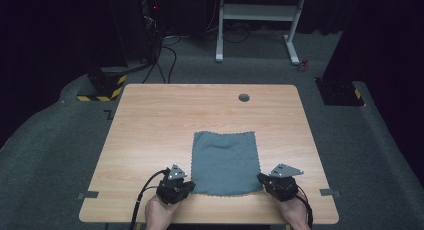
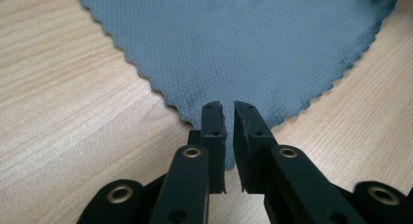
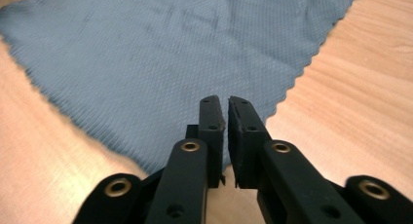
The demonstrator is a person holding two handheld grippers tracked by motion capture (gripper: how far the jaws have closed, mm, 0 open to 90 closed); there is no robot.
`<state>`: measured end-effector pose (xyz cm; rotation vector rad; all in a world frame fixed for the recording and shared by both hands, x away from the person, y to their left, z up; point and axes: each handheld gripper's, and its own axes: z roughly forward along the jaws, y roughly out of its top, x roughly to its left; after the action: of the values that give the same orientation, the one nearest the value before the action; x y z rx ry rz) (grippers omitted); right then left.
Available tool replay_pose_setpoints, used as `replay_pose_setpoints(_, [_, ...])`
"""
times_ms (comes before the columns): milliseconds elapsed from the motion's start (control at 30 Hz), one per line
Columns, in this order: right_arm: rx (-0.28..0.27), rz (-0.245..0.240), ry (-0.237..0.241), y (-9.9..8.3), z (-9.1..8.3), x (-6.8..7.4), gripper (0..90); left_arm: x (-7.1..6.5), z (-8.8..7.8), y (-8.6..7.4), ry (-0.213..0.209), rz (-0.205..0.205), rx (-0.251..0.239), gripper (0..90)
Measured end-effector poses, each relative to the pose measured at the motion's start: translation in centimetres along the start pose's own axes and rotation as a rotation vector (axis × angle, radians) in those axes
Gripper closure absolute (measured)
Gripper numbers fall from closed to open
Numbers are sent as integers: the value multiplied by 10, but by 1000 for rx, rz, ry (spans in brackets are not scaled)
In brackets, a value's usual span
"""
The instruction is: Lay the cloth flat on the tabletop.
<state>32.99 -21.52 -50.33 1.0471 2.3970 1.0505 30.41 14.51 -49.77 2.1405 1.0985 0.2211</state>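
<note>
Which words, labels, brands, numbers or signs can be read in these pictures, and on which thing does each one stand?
There is no readable text.
The grey cloth carries no print, tag or label in the high view or in either gripper view.
The wooden table, the left gripper and the right gripper show no brand or number.
A dark mark on the floor beside the table's far left corner is too small to read.

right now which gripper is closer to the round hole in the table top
Right. The right gripper sits at the cloth's near right corner, more directly below the hole. The left gripper is at the near left corner, farther sideways.
</note>
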Motion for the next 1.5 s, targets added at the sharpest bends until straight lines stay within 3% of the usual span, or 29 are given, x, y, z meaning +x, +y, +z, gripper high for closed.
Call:
replay_pose_setpoints(133, [5, -7, 2, -3, -3, 4, 789, -4, -2, 4, -1, 23, -27, 785])
replay_pose_setpoints(267, [27, -32, -16, -8, -4, 9, 742, -8, 9, 10, 4, 50, -26, 697])
replay_pose_setpoints(433, [60, -47, -26, -19, -4, 11, 695, -14, 25, 7, 31, 93, 18, 646])
replay_pose_setpoints(567, [73, -48, -24, -24, -10, 11, 696, -14, 19, -1, 54, 118, 25, 647])
replay_pose_setpoints(667, [54, -46, -29, -22, -13, 11, 705, -11, 13, -3, 61, 101, 21, 636])
replay_pose_setpoints(767, [9, -30, -11, -12, -13, 13, 708, -13, 9, 0, 20, 92, -27, 617])
replay_pose_setpoints(867, [9, -36, 21, -3, -2, 19, 708, -18, 16, 8, -8, 109, -36, 590])
replay_pose_setpoints(1033, [52, -52, 41, -7, 12, 22, 701, -19, 27, 3, 13, 123, -5, 581])
replay_pose_setpoints(1167, [43, -59, 29, -16, 3, 22, 696, -14, 18, -7, 38, 137, -9, 588])
replay_pose_setpoints(1267, [46, -66, 24, -21, -3, 23, 687, -12, 10, -12, 47, 136, 19, 580])
replay_pose_setpoints(1300, [51, -70, 26, -21, -4, 23, 681, -10, 7, -14, 47, 136, 17, 570])
replay_pose_setpoints(1333, [53, -67, 31, -21, -4, 22, 676, -8, 4, -14, 22, 113, -9, 570])
replay_pose_setpoints(1400, [33, -44, 35, -17, -4, 18, 667, -3, 1, -8, 13, 93, -38, 560])
replay_pose_setpoints(1433, [-14, -28, 19, -3, 1, 9, 656, 3, 3, 5, 20, 86, -62, 530])
replay_pose_setpoints(1500, [-27, -25, 7, 3, 3, 5, 651, 7, 8, 14, 36, 81, -75, 525])
